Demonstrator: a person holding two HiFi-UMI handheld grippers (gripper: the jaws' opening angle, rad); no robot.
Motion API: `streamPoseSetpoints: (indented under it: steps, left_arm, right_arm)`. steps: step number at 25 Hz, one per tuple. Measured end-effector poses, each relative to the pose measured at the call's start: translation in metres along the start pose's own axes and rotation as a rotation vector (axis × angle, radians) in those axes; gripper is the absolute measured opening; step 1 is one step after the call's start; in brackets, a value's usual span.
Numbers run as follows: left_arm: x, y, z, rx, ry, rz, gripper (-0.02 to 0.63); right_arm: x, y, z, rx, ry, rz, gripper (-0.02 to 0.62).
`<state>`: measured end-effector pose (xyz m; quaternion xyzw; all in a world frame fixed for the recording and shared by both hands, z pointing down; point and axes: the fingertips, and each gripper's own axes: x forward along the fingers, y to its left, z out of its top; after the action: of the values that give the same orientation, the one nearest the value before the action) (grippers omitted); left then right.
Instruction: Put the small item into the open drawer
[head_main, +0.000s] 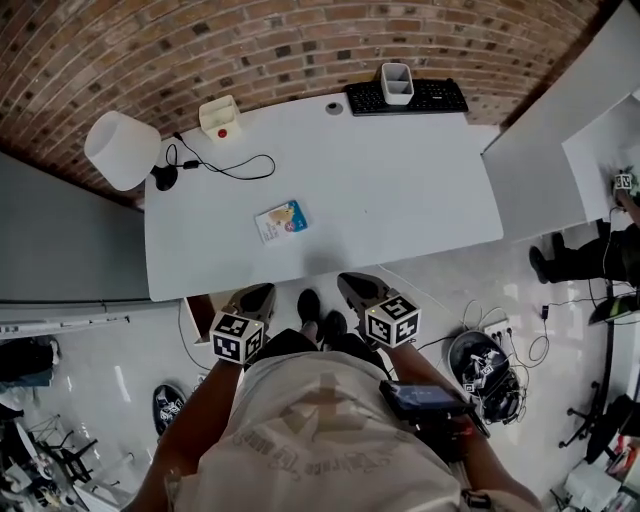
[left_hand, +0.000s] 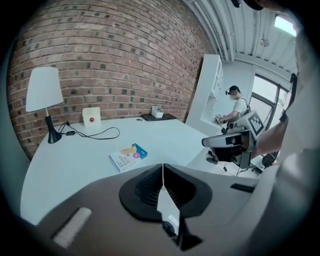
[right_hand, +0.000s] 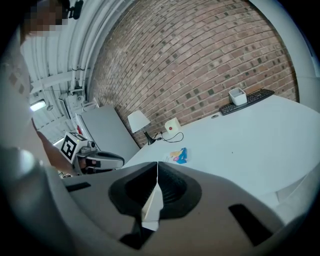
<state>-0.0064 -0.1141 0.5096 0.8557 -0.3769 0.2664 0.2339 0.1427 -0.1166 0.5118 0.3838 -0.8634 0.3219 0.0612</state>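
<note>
The small flat packet (head_main: 281, 221), white and blue with a yellow and pink picture, lies near the middle of the white desk (head_main: 420, 190), well apart from both grippers. Its print is too small to read. The left gripper (head_main: 260, 294) and right gripper (head_main: 350, 284) hover at the desk's near edge, jaws pressed together on nothing. What looks like the open wood-lined drawer (head_main: 198, 310) shows beside the left gripper.
</note>
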Motion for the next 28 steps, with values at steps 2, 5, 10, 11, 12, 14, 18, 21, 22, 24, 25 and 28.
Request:
streamPoseSetpoints:
  steps: [2,5,10,11,12,14,18,21,22,24,25,28]
  left_arm:
    - [0.005,0.006,0.0,0.009,0.017,0.0,0.008]
    - [0.01,0.016,-0.001,0.02,0.043,0.011,0.009]
    - [0.017,0.033,-0.002,0.041,0.068,0.033,0.014]
    - [0.02,0.036,-0.001,0.045,0.073,0.027,0.014]
    - [0.023,0.038,0.0,0.05,0.078,0.021,0.014]
    - [0.03,0.043,0.004,0.07,0.089,0.013,0.014]
    - [0.047,0.054,0.013,0.11,0.113,0.008,0.037]
    - [0.058,0.061,0.019,0.137,0.131,0.002,0.054]
    - [0.062,0.063,0.02,0.147,0.139,0.0,0.06]
    - [0.068,0.066,0.022,0.167,0.155,-0.006,0.088]
    - [0.071,0.068,0.022,0.178,0.164,-0.01,0.106]
    - [0.079,0.073,0.023,0.21,0.189,-0.021,0.155]
  right_arm:
    - [0.003,-0.004,0.003,-0.003,0.003,-0.007,0.006]
    - [0.007,-0.01,0.009,-0.003,0.003,-0.02,0.006]
    - [0.022,-0.011,0.015,-0.008,0.013,-0.018,0.006]
    - [0.025,-0.012,0.017,-0.008,0.014,-0.017,0.006]
    - [0.027,-0.012,0.018,-0.009,0.015,-0.017,0.006]
    - [0.032,-0.013,0.02,-0.011,0.022,-0.015,0.006]
    - [0.037,-0.017,0.024,-0.014,0.037,-0.014,0.006]
    - [0.041,-0.02,0.027,-0.012,0.044,-0.014,0.006]
    - [0.043,-0.021,0.028,-0.011,0.046,-0.014,0.006]
    - [0.046,-0.022,0.031,-0.011,0.047,-0.014,0.006]
    - [0.048,-0.023,0.032,-0.011,0.048,-0.013,0.006]
    - [0.055,-0.024,0.035,-0.011,0.048,-0.013,0.006]
